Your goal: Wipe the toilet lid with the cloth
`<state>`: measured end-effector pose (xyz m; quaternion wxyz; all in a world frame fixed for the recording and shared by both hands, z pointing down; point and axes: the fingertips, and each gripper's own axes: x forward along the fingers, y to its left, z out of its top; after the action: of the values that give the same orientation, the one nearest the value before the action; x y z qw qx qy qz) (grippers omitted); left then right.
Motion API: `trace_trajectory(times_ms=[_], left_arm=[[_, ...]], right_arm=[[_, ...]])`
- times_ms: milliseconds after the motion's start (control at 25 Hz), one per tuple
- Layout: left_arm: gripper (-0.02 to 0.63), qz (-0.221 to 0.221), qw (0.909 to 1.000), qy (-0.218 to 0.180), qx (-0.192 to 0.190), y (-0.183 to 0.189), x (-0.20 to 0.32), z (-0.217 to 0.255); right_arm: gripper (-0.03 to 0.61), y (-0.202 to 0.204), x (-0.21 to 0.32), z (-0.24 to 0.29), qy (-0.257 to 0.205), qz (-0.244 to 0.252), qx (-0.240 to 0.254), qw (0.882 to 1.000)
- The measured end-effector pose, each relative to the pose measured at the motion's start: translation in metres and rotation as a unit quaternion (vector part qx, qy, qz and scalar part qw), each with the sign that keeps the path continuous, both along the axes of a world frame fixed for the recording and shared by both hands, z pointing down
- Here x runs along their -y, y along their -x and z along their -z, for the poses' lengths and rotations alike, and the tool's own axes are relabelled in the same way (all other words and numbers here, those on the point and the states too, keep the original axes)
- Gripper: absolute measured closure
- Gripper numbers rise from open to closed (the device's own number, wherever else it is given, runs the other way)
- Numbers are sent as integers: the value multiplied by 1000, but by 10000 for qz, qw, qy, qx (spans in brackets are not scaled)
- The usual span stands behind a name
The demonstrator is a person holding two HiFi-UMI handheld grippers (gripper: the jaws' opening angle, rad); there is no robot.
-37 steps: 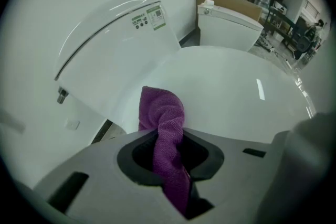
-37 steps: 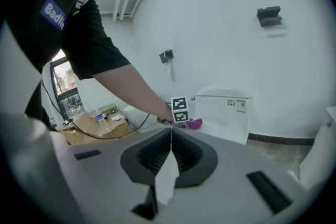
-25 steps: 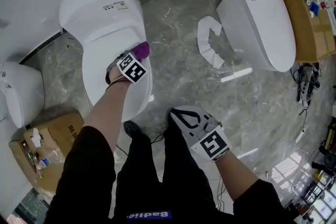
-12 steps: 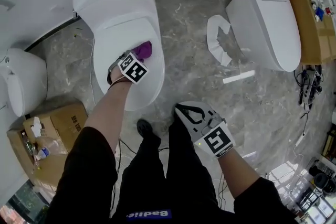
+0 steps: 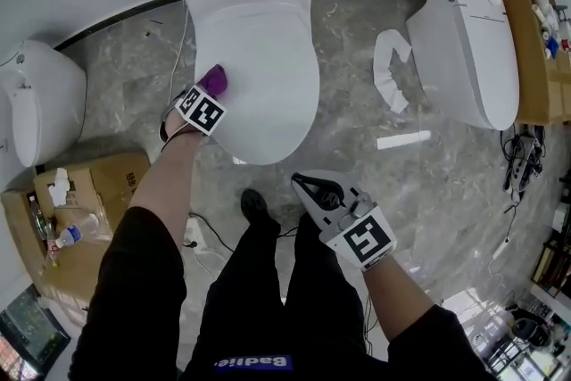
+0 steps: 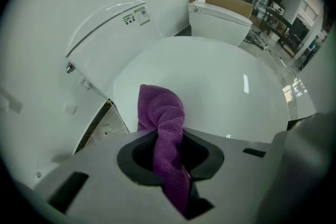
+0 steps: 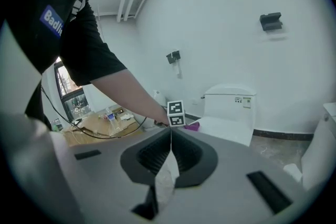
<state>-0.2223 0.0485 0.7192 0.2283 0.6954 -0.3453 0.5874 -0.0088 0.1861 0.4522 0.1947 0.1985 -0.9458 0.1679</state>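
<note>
The white toilet lid (image 5: pixel 263 76) lies shut, top centre in the head view. A purple cloth (image 5: pixel 212 79) rests against the lid's left edge, and my left gripper (image 5: pixel 207 92) is shut on it. In the left gripper view the cloth (image 6: pixel 164 123) hangs bunched between the jaws over the lid (image 6: pixel 226 92). My right gripper (image 5: pixel 299 183) is held low by my legs, away from the toilet, jaws shut with nothing in them. The right gripper view looks over its shut jaws (image 7: pixel 170 136) toward the toilet (image 7: pixel 231 113) and the cloth (image 7: pixel 191 125).
A second toilet (image 5: pixel 473 49) stands at the right, with a loose white seat piece (image 5: pixel 388 71) on the marble floor beside it. Another toilet (image 5: pixel 40 111) is at the left, above cardboard boxes (image 5: pixel 98 192). Cables (image 5: pixel 522 147) lie at the far right.
The left gripper has dragged the purple cloth across the lid from its right side to its left edge. The head view has shifted, and the right gripper stayed by my legs.
</note>
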Motion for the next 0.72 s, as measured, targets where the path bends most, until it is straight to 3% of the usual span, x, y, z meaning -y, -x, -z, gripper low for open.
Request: trace_trajectory(times_ms=[80,200,400,560,720], left_arm=[[534,-54,10000,13,-22,-14,-5,2],[534,-375,9992,-33,-126,-64,-5,6],[532,-1147,9931,-49,-220,-178,-8,6],[532,-1413,9888,-53,-474,-270,-17,3],[532,-1524,9869,-46,-526,-307,-32,0]], right_arm=[[549,-2,-8,4,4,20,70,10000],[549,-20,-17,2,96,7,106,9999],[549,-72,-34,3,203,107,184,9996],[549,-129,-41,-7,252,-10,49,9997],[549,-167,-45,-14,269,-213,-57,9994]])
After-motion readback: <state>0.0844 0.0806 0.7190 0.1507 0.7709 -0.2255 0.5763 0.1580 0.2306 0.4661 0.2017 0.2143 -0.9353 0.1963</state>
